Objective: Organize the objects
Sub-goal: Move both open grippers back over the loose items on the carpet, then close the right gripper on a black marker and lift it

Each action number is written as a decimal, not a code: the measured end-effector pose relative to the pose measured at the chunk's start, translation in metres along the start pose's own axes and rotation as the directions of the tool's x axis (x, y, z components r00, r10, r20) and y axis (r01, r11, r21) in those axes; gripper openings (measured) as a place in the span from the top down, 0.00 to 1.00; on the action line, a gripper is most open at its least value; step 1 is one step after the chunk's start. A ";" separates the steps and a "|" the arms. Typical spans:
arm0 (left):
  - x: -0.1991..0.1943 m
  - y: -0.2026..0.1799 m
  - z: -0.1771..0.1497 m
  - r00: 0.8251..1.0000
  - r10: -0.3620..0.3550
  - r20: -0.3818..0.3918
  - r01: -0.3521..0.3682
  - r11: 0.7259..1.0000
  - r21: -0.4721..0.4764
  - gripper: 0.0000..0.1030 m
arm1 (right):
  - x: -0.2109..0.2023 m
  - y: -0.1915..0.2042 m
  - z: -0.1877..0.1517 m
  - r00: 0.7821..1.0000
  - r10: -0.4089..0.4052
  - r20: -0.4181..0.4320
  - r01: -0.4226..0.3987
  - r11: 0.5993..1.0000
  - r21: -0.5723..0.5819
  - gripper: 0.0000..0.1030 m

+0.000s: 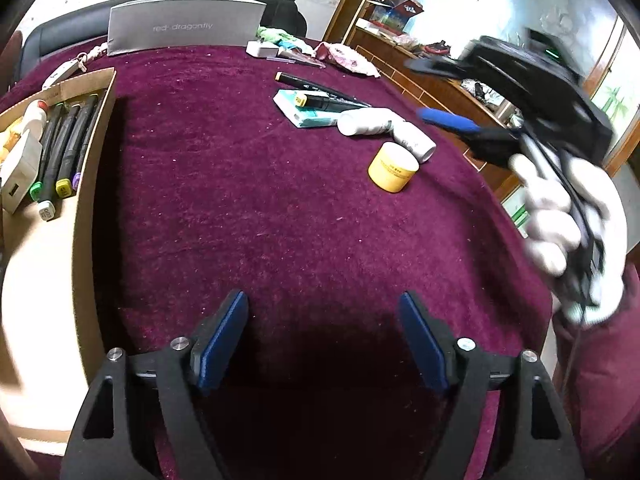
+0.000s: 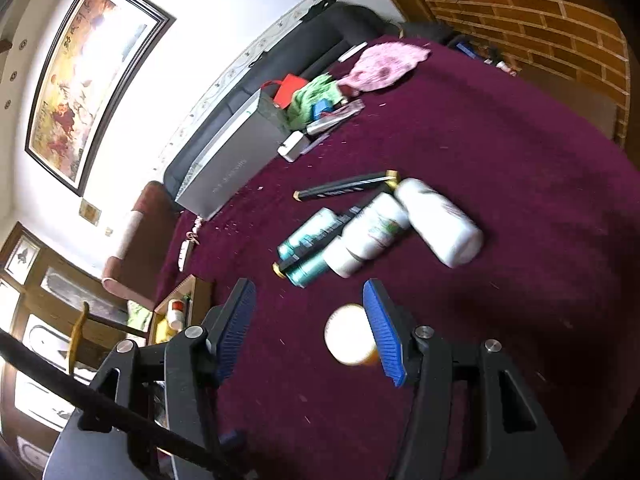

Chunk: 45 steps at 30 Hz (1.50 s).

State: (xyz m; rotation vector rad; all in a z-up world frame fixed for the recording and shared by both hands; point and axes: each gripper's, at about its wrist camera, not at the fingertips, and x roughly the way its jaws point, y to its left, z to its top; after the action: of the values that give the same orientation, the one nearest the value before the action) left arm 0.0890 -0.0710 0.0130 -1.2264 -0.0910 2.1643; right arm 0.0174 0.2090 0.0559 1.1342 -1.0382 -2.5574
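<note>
My left gripper [image 1: 322,320] hangs open over bare maroon cloth [image 1: 248,208] with nothing between its pads. To its left stands a cardboard box [image 1: 86,216] holding several markers [image 1: 60,156], a white bottle and a white charger. Further back lie a yellow jar [image 1: 393,167], two white bottles [image 1: 366,121], a teal box [image 1: 308,114] and black markers [image 1: 320,90]. A gloved hand [image 1: 568,216] holds my right gripper [image 2: 310,320] above the jar [image 2: 346,334]. Its jaws are open, and the jar shows between them, close to the right pad [image 2: 384,332]. The white bottles [image 2: 376,232] lie just beyond.
A grey shoebox [image 1: 184,24] stands at the cloth's far edge, with a white adapter [image 1: 260,49], green and pink cloths [image 2: 384,64] and small clutter beside it. The cloth drops off at the right edge, where a wooden cabinet [image 1: 420,80] stands close.
</note>
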 end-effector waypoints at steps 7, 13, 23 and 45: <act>0.001 0.000 0.002 0.999 -0.047 0.000 0.047 0.999 -0.004 0.18 | 0.062 0.018 0.042 0.995 -0.028 -0.096 0.028 1.000 0.001 0.46; 0.000 0.002 0.003 0.997 -0.083 0.005 0.083 0.996 -0.018 0.12 | 0.113 0.037 0.071 0.961 -0.214 -0.175 0.198 0.975 -0.104 0.46; -0.001 0.003 0.002 0.994 -0.109 0.009 0.109 0.994 -0.029 0.08 | 0.164 0.043 0.055 0.912 -0.149 -0.382 0.101 0.985 -0.142 0.46; -0.001 0.004 0.002 0.994 -0.111 0.009 0.111 0.993 -0.029 0.08 | 0.046 0.060 -0.013 0.947 -0.190 -0.258 0.083 0.923 -0.375 0.38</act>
State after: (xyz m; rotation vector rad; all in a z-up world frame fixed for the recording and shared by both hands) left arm 0.0862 -0.0742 0.0138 -1.2014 -0.1907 2.0780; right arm -0.0138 0.1390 0.0619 1.4552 -0.4117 -2.4379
